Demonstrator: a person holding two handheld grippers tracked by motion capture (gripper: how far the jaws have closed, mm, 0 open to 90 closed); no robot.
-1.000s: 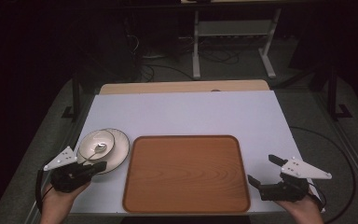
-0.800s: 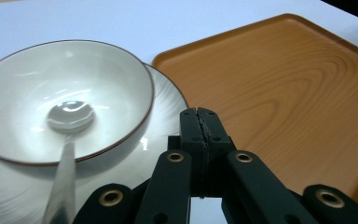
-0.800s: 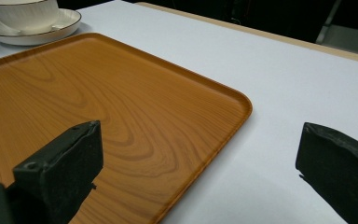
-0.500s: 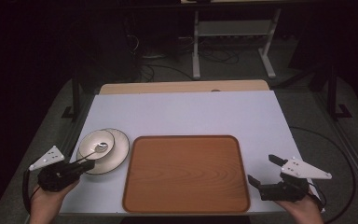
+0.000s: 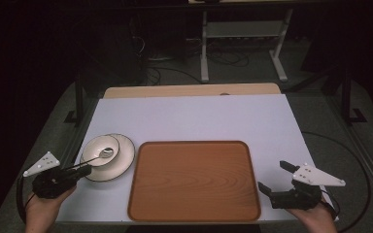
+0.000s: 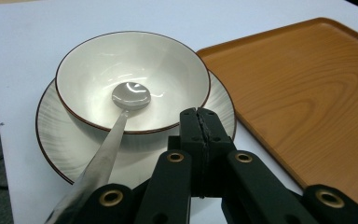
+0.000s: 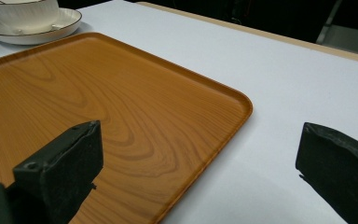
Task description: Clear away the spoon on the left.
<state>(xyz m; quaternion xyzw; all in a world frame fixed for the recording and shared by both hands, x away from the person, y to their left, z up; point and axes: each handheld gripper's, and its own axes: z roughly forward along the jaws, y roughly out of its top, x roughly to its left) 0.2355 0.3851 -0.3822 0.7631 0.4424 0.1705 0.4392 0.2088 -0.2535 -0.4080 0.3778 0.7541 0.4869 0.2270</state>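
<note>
A white bowl (image 5: pixel 97 147) (image 6: pixel 135 70) with a dark rim sits on a white plate (image 5: pixel 122 160) (image 6: pixel 51 135) at the table's left. A metal spoon (image 5: pixel 106 152) (image 6: pixel 130 95) rests in the bowl, its handle running out over the rim toward my left gripper (image 5: pixel 85 170) (image 6: pixel 200 116). That gripper is shut with nothing between its jaws; its tips hover at the plate's near edge and the handle passes beside them. My right gripper (image 5: pixel 274 175) (image 7: pixel 198 135) stands open and empty at the near right corner of the wooden tray (image 5: pixel 194 179) (image 7: pixel 74 84).
The bare tray (image 6: pixel 307 93) lies right of the plate on a white table top (image 5: pixel 199 116). Bowl (image 7: pixel 25 11) and plate (image 7: pixel 42 28) lie beyond the tray's far end in the right gripper view. Dark floor, cables and a metal frame (image 5: pixel 243 43) lie behind the table.
My left gripper has slid leftward, toward the table's left edge, staying shut. The right gripper, the bowl, the spoon and the tray have not moved.
</note>
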